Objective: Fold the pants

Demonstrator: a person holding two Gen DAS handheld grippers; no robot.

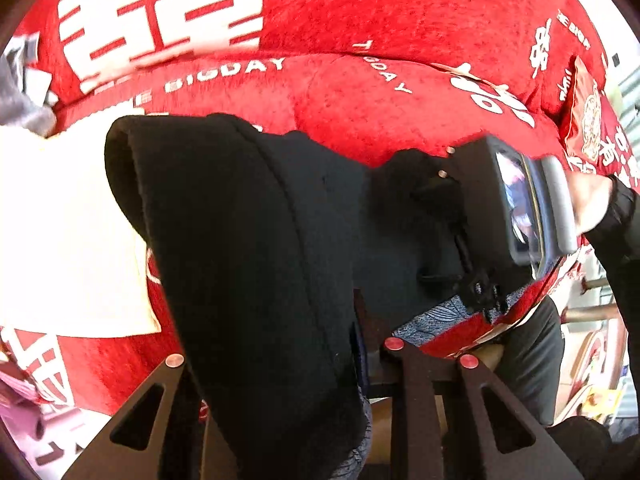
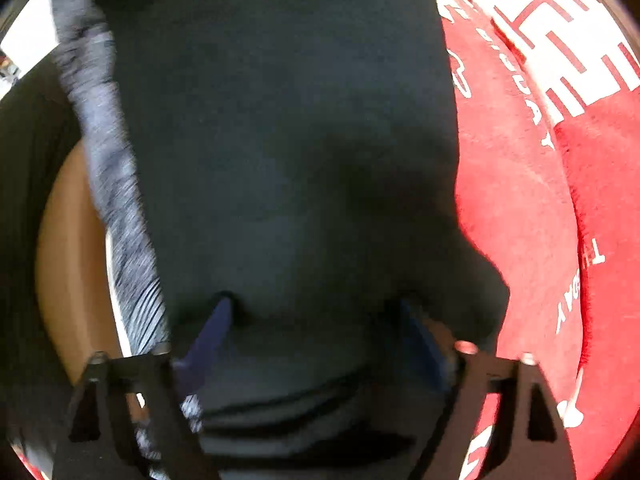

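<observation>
Over the red blanket, the left gripper points steeply down, clenching the black pants; the right gripper aims straight down, jaws spread wide, tips on the cloth.

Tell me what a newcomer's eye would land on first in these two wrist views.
First, the black pants: in the left view a thick fold of them hangs from the left gripper, shut on the cloth. Next, the bright red blanket with white lettering under everything. In the right view the right gripper stands open, fingertips on the dark cloth.
</observation>
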